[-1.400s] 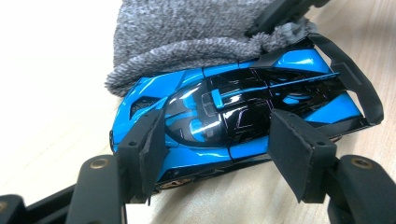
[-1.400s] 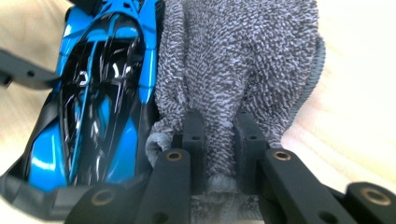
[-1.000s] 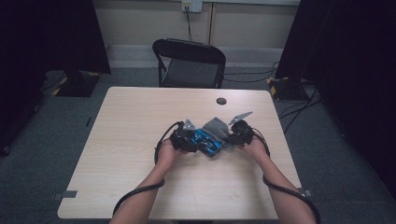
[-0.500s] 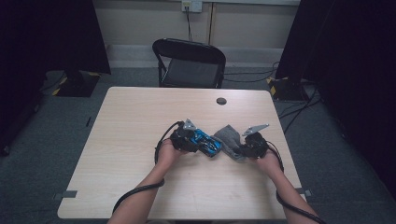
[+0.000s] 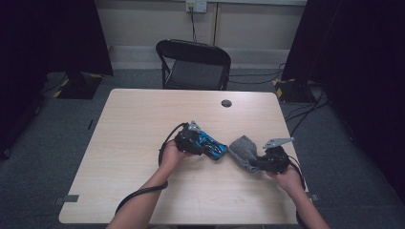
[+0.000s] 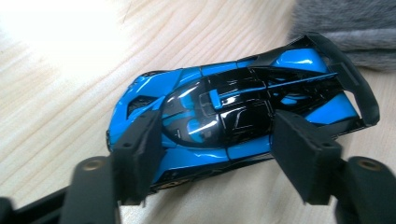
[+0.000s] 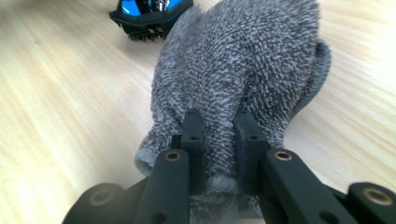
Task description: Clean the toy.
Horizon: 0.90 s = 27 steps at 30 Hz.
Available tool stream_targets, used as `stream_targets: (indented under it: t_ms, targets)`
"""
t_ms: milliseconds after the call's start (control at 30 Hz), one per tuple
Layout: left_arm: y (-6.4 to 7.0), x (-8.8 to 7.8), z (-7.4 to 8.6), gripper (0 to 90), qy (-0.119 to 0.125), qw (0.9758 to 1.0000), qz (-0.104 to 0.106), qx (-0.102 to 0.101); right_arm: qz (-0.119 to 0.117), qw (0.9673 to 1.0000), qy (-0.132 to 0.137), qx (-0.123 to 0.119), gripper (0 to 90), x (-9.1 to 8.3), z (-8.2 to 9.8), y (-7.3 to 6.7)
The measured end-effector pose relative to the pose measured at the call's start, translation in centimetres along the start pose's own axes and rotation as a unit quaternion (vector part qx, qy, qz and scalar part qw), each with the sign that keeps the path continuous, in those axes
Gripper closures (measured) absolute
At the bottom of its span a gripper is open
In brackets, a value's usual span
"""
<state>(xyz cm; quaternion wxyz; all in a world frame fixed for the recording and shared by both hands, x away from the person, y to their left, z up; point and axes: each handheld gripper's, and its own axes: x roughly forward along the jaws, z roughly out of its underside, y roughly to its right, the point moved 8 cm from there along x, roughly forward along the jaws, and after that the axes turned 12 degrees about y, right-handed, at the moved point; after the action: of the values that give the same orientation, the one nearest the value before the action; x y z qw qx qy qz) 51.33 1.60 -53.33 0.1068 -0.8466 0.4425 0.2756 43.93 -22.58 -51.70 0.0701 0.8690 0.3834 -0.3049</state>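
Observation:
A blue and black toy car [image 5: 213,146] rests on the wooden table [image 5: 138,119]. My left gripper [image 5: 204,143] straddles the car [image 6: 224,107]; its jaws have just been opening, and the pads [image 6: 140,149] flank the car's sides without clearly pressing on them. To the right, my right gripper [image 5: 257,163] is shut on the near edge of a grey fuzzy cloth [image 5: 241,148]. In the right gripper view, the cloth [image 7: 243,60] bunches up between the closed fingertips [image 7: 219,119], and the car's tail [image 7: 149,14] lies beyond it. The cloth's edge [image 6: 345,23] lies just behind the car's wing.
A black folding chair [image 5: 193,64] stands behind the table's far edge. A small black round disc [image 5: 226,103] lies on the far part of the table. The right hand is close to the table's right edge [image 5: 293,157]. Cables run over the floor at the right.
My right gripper has drawn the grey cloth to the right, off and away from the car, toward the table's right edge. The left hand and the car have stayed put.

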Motion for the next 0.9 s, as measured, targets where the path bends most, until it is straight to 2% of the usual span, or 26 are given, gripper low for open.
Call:
stream_targets:
  t_ms: [67, 200, 300, 367, 500, 667, 900]
  targets:
    - [0.0, -0.1, -0.2, 26.0, -0.008, 0.9999, 0.001, -0.01, 0.001, 1.0, 0.008, 0.002, 77.4, -0.8, -0.6, 0.0]
    - [-0.2, -1.2, -1.2, 23.1, 0.007, 0.9998, -0.003, -0.017, 0.001, 0.9997, 0.026, -0.002, 77.4, -2.0, -2.4, -0.1]
    - [-0.2, -2.9, -1.8, 23.0, 0.021, 0.9997, -0.002, -0.01, -0.008, 0.9994, 0.032, -0.01, 77.4, -2.1, -3.7, -0.8]
    - [-0.4, -4.4, -1.9, 22.6, 0.024, 0.9997, -0.008, -0.003, -0.016, 0.9992, 0.034, -0.017, 77.4, -1.7, -4.6, -1.6]
    - [-1.2, -7.7, -1.7, 23.1, 0.038, 0.9991, -0.019, -0.004, -0.044, 0.9974, 0.038, -0.042, 77.4, -0.1, -6.2, -4.1]
    - [-2.3, -11.4, -1.1, 23.5, 0.05, 0.998, -0.037, -0.003, -0.083, 0.9933, 0.034, -0.074, 77.4, 2.5, -7.6, -7.9]
    - [-2.4, -14.5, 0.4, 26.5, 0.063, 0.9972, -0.04, -0.007, -0.131, 0.985, 0.0, -0.112, 77.3, 6.7, -7.8, -12.4]
